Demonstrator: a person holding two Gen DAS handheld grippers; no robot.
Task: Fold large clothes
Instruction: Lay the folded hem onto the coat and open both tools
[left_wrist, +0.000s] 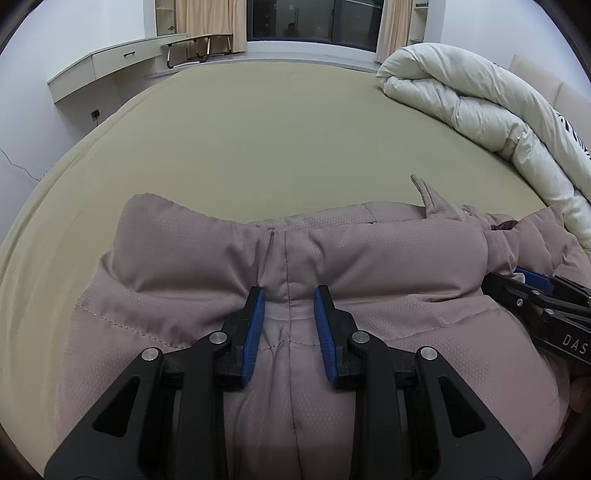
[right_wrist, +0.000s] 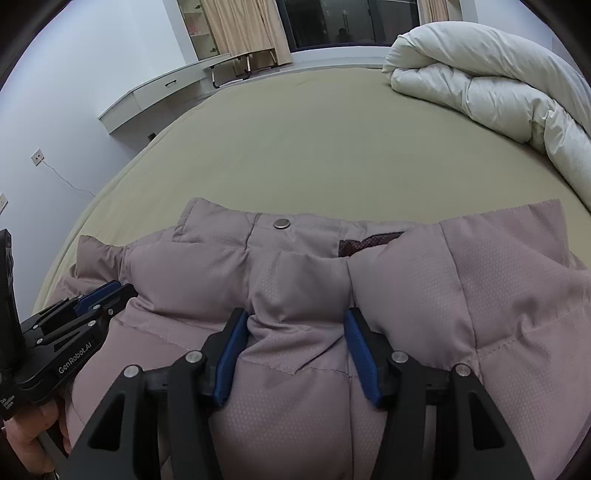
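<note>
Garment: a mauve padded jacket (left_wrist: 229, 266) lies on the olive bed sheet (left_wrist: 280, 140), bunched into a thick roll near the front edge of the bed; the right wrist view shows a metal snap button (right_wrist: 282, 223) on its far edge and a strip of dark lining (right_wrist: 369, 245) peeking out.
Left gripper (left_wrist: 289, 295): jaws narrow, blue pads pressing either side of a ridge of fabric along a seam. I judge it a pinch on the jacket.
Right gripper (right_wrist: 295, 317): jaws at middling width, straddling a puffed fold; the cloth bulges between the pads and touches both, so it looks clamped on a thick handful.
Spacing: both grippers bite the same near fold, side by side, left one toward the sleeve end, right one nearer the snap.
Surroundings: a white duvet (left_wrist: 480, 99) is heaped at the right of the bed, well apart from the jacket; a desk (left_wrist: 110, 62) stands by the far wall.
Step in hand: I judge it the middle of a fold, with the near edge gathered and gripped in two places.
Next move calls for: lifting both grips together and carrying the fold forward over the far half, keeping them level so the padding does not twist.
Watch for: slippery puffy cloth sliding from the wider right grip.
</note>
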